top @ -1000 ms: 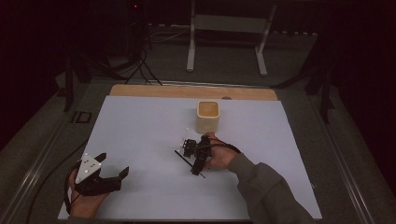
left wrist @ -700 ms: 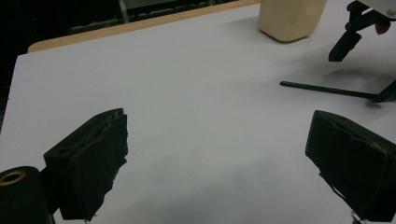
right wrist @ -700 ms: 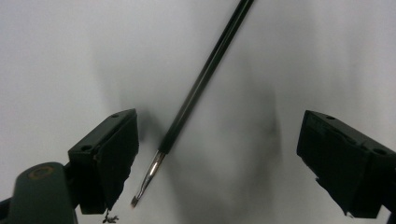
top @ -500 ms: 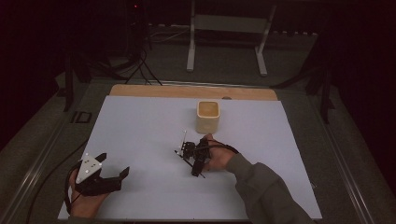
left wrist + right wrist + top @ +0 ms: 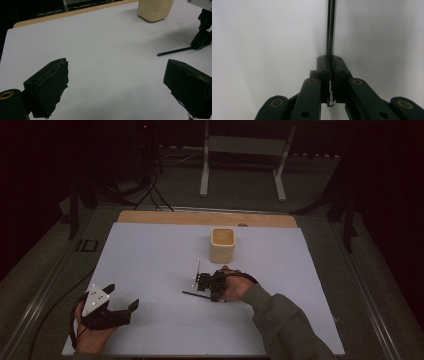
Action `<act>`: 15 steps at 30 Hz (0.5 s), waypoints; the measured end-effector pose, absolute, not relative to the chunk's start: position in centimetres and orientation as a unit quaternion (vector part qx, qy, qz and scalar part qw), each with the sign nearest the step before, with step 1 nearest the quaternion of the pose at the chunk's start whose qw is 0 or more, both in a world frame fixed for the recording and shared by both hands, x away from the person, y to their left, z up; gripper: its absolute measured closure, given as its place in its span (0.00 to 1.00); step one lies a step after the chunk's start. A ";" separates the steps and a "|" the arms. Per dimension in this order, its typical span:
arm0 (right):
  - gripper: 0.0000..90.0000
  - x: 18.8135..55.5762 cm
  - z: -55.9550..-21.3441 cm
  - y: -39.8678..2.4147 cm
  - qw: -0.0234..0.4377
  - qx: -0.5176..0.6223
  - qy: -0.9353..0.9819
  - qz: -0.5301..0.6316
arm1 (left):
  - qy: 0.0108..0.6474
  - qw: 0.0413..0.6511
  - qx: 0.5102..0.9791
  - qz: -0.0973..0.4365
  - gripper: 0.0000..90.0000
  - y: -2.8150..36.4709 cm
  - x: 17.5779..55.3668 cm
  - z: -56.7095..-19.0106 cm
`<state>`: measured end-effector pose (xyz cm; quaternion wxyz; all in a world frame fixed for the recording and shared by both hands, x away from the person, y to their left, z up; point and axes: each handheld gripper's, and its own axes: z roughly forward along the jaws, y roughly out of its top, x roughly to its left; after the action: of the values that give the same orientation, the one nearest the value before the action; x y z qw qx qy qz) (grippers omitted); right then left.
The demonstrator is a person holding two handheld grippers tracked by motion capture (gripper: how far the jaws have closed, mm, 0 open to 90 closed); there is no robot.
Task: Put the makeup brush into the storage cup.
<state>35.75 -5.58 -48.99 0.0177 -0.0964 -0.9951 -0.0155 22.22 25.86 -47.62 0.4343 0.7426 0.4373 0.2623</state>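
Right gripper [image 5: 204, 290], jaws just closed tight on thin black stick [image 5: 330, 30] lying on white table sheet [image 5: 150, 260] near cream cup [image 5: 222, 245]: lift level, keeping grip firm

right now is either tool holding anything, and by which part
The right tool is shut on one end of the thin black stick. The left tool is open, holding nothing.

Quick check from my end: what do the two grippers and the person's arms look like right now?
Both grippers are black. The left gripper carries a grey three-cornered plate with small dark dots, and a black cable loops round its hand. Its jaws are blocky with rough-edged pads. The right gripper has linked arms with brass-ringed pivots and a black cable. The right sleeve is olive-grey.
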 end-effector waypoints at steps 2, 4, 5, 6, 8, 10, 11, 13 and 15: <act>0.96 35.6 -49.0 -5.6 0.010 -0.090 -0.996 -0.013 | 0.438 0.434 0.743 0.261 0.07 25.9 22.3 -47.7; 0.96 35.5 -48.9 -5.6 0.003 -0.087 -0.996 -0.011 | 0.439 0.434 0.742 0.260 0.07 25.9 22.3 -47.7; 0.96 35.5 -48.8 -5.7 0.003 -0.088 -0.996 -0.016 | 0.438 0.434 0.743 0.260 0.07 25.8 22.3 -47.7; 0.96 35.5 -48.6 -5.8 0.004 -0.090 -0.996 -0.019 | 0.438 0.434 0.743 0.260 0.07 25.8 22.3 -47.7; 0.96 35.6 -48.2 -6.0 0.002 -0.089 -0.996 -0.023 | 0.438 0.435 0.743 0.259 0.07 25.8 22.3 -47.7; 0.96 35.5 -48.0 -6.1 0.004 -0.087 -0.996 -0.025 | 0.437 0.435 0.744 0.258 0.07 25.8 22.3 -47.7; 0.96 35.3 -47.5 -6.3 0.004 -0.089 -0.996 -0.029 | 0.437 0.435 0.744 0.257 0.07 25.8 22.3 -47.7; 0.96 35.3 -47.1 -6.6 0.001 -0.088 -0.996 -0.032 | 0.438 0.436 0.743 0.257 0.07 25.8 22.3 -47.7; 0.96 35.2 -46.8 -6.9 0.001 -0.088 -0.996 -0.035 | 0.437 0.437 0.743 0.256 0.07 25.7 22.3 -47.7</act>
<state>35.21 -6.87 -46.75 0.0006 -0.0879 -0.9955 -0.0345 22.32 25.74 -47.70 0.4367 0.7431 0.4375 0.2564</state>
